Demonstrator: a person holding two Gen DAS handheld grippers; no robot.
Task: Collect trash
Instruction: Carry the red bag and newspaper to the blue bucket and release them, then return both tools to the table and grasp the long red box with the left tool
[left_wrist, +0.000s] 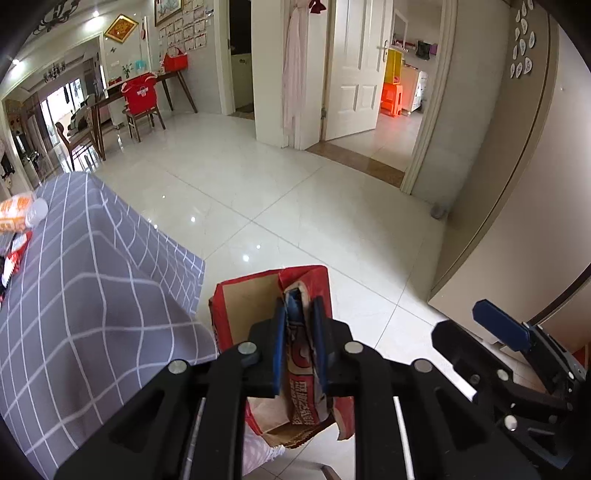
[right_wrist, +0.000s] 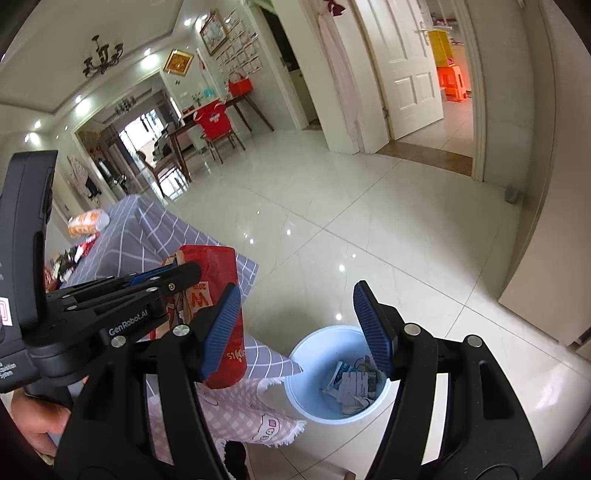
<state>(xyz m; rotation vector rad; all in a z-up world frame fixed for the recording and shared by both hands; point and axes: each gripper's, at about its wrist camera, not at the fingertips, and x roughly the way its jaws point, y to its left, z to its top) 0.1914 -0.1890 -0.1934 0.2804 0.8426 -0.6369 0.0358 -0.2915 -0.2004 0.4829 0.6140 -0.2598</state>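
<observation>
On the far left of my left view, more trash (left_wrist: 16, 216) lies on the desk (left_wrist: 92, 280), under its grey checked cloth. My left gripper (left_wrist: 299, 321) is pinched nearly closed on the red paper bag (left_wrist: 243, 306), which hangs in the air just past the desk edge. In the right view the same bag (right_wrist: 218, 280) sits left of centre, and my right gripper (right_wrist: 295, 328) stands wide open with nothing between its pads; its left pad is just beside the bag but I see no pressure on it. Further right and below is the pale blue bin (right_wrist: 306, 354) on the floor, with torn paper and wrappers (right_wrist: 351, 384) already at its bottom and plenty of room above them. As I judge it, the step is dropping the bag in the bin. To do it well I would carry the bag rightward until it hangs squarely over the bin's mouth, lower it so the bottom is inside the rim, and only then let go, keeping the right gripper clear of the fall. The bag looks tall, so a release off-centre could tip it over the rim.
</observation>
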